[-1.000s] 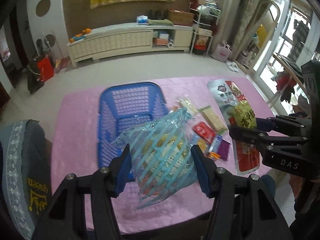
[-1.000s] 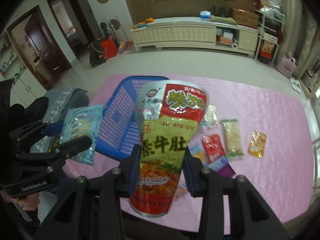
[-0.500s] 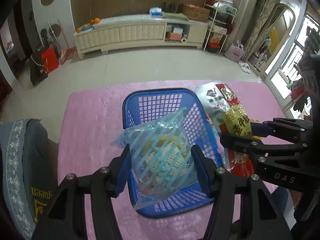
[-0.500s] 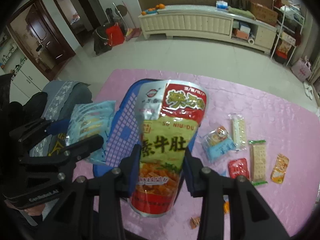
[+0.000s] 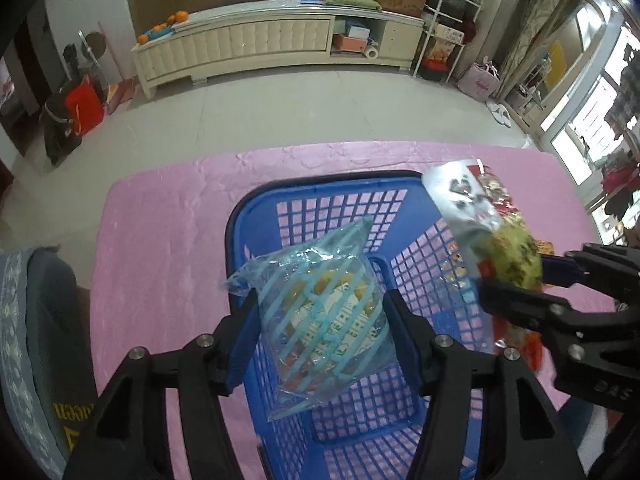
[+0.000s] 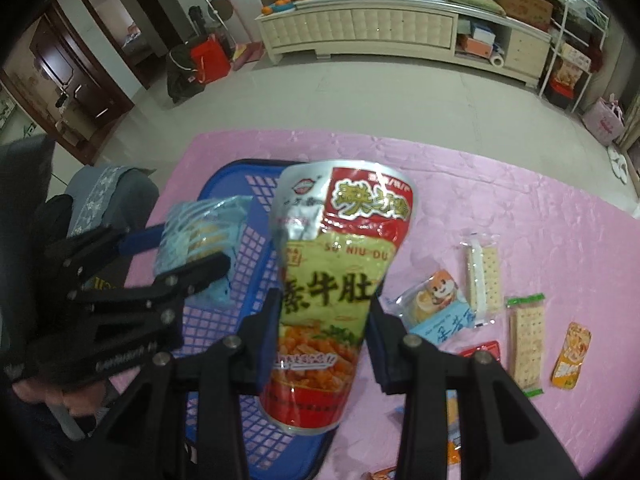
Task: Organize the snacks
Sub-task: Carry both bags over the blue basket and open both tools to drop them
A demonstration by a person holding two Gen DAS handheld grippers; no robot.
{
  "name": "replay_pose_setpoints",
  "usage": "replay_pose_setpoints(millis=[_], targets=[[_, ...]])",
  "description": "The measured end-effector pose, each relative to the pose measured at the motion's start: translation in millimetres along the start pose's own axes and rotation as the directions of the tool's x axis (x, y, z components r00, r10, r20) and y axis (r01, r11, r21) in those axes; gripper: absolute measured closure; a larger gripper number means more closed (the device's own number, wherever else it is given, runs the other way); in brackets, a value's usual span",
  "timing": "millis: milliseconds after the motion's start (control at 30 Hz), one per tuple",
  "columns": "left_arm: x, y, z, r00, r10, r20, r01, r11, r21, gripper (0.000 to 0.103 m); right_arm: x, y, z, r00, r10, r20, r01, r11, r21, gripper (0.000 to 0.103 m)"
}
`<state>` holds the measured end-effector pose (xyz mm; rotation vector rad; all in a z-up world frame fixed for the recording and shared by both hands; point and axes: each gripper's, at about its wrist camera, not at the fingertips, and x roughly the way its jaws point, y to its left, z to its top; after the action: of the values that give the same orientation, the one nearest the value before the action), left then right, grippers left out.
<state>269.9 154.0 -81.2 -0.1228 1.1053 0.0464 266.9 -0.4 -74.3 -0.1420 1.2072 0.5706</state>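
Nearest, the left gripper [image 5: 320, 320], which had carried its striped blue snack bag [image 5: 324, 316] across the pink cloth [image 5: 160, 240], hung over the blue basket [image 5: 240, 216] with jaws opening, so release looked imminent. The right gripper [image 6: 324, 320] pinched a tall red-and-green pouch [image 6: 340, 272] at the basket's right edge. Only the right view showed cracker packets [image 6: 484, 276] farther right.
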Motion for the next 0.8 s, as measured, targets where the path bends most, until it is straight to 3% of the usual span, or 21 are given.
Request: replay_pose_setpoints(millis=[33, 100, 333, 800], targets=[[2, 1, 2, 1.000, 0.001, 0.007, -0.001, 1.000, 0.004, 0.033, 0, 0, 1, 1.000, 0.004, 0.000, -0.004, 1.000, -0.005, 0.059], [6, 5, 1, 1.000, 0.006, -0.004, -0.006, 1.000, -0.013, 0.028, -1, 0, -1, 1.000, 0.001, -0.008, -0.002, 1.000, -0.021, 0.059], [-6, 16, -13, 1.000, -0.012, -0.019, 0.011, 0.999, -0.052, 0.028, -9, -1, 1, 1.000, -0.002, -0.016, 0.002, 1.000, 0.003, 0.059], [-47, 48, -30, 0.999, -0.004, 0.046, 0.008, 0.996, -0.083, 0.028, 12, 36, 12, 0.998, -0.019, -0.058, 0.019, 1.000, 0.002, 0.059]])
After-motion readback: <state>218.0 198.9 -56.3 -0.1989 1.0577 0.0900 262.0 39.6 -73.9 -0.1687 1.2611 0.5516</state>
